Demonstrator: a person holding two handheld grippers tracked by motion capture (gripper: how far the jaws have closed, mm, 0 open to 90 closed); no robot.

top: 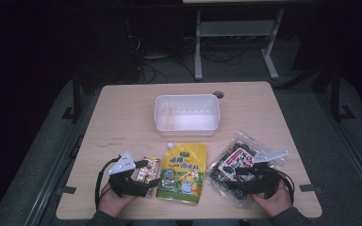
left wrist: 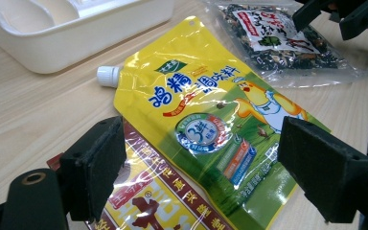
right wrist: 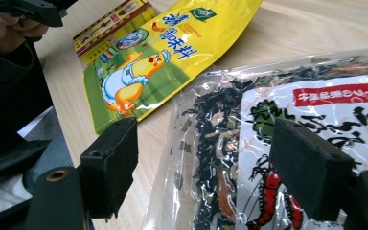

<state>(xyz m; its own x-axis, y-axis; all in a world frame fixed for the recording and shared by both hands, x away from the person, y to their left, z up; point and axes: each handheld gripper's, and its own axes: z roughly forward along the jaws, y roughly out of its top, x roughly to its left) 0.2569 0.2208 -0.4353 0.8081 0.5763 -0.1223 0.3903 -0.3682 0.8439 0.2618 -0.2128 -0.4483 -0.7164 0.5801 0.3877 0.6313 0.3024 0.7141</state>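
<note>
Presently on the wooden surface (top: 122, 108):

1. White plastic tub (top: 187, 114), rectangular, at centre toward the far edge, upright.
2. Yellow spouted pouch (top: 182, 172) with white cap (left wrist: 108, 76), lying flat just in front of the tub, cap end nearest it; cartoon bird and green panel printed on the front.
3. Small red-and-yellow packet (top: 148, 171), flat, touching the pouch's left edge; in the left gripper view its corner is tucked beneath the pouch (left wrist: 206, 124).
4. Clear bag of dark dried mix (top: 238, 165) with a white and red label, flat, right of the pouch, near but apart from it.
5. Left hand-held gripper (top: 143, 175), held low over the small packet (left wrist: 158, 196); jaws spread wide, nothing between them.
6. Right hand-held gripper (top: 245, 170), held low over the near part of the clear bag (right wrist: 268, 139); jaws spread wide, bag not pinched.
</note>
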